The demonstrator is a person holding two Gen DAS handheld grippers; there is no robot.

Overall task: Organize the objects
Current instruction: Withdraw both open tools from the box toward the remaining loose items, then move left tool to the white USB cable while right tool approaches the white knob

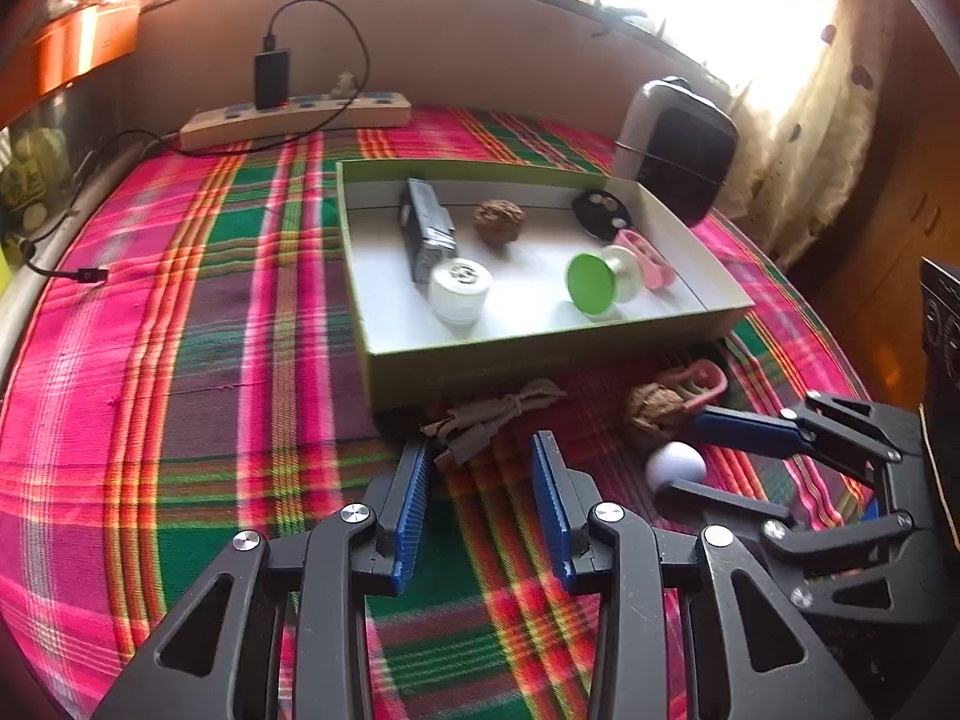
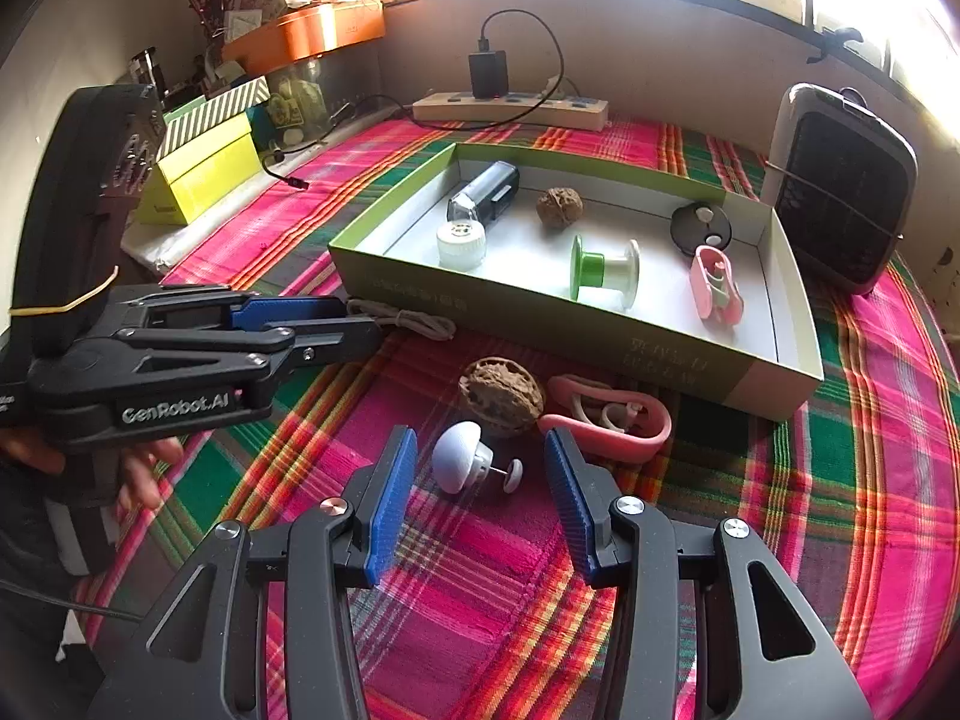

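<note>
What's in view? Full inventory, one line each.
box: 1, green, white inside, mid-table
walnut: 2, brown; one in box, one in front
pink clip: 2; one in box, one right of loose walnut
spool: 1, green/white, in box
white mushroom-shaped piece: 1, between right fingers
grey cable: 1, before box
power strip: 1, beige, rear
left gripper: open
right gripper: open

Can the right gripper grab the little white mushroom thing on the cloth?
Probably yes. The right gripper is open, and the small white mushroom-shaped knob lies between its blue-padded fingers with nothing in between; the brown walnut sits just beyond.
</note>
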